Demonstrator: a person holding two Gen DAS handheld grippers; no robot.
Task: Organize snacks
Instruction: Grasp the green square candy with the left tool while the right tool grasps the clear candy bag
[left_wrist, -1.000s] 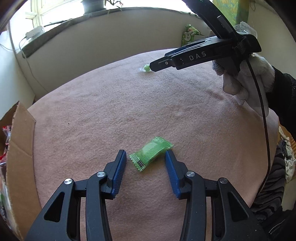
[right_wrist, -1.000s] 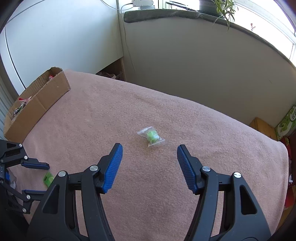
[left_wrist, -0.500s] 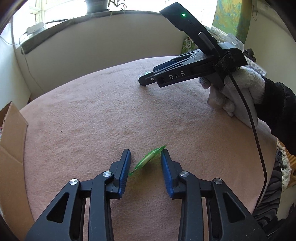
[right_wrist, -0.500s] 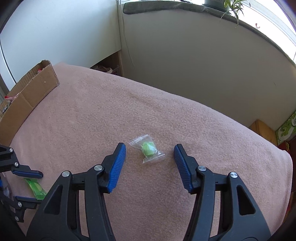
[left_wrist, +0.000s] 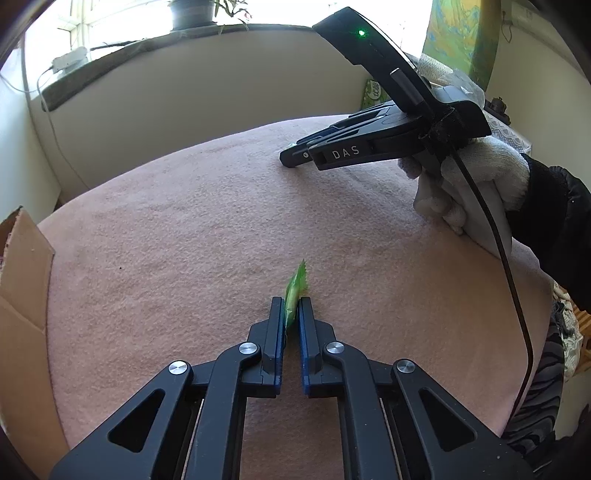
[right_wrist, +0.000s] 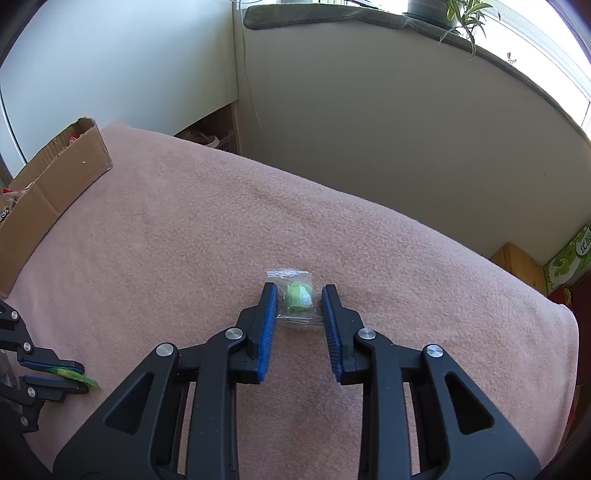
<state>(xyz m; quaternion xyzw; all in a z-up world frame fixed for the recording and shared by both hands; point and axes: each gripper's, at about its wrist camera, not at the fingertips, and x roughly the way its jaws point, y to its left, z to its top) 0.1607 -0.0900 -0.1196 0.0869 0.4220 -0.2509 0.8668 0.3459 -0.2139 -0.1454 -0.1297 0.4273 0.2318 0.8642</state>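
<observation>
While the left gripper (left_wrist: 291, 314) pinches the green candy (left_wrist: 294, 291) on the pink blanket (left_wrist: 184, 229) right of the cardboard box (right_wrist: 55, 181), close the narrowing right gripper (right_wrist: 299, 306) squarely across the clear-wrapped sweet (right_wrist: 297, 297) farther right, avoiding its crinkly ends.

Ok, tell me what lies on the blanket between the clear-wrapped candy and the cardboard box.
Nothing visible: bare pink blanket runs from the clear-wrapped candy to the cardboard box at the left edge.

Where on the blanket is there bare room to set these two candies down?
Bare blanket runs from the cardboard box to the clear-wrapped candy in the closing right gripper. Crowded only at the left gripper, clamping the green candy.
</observation>
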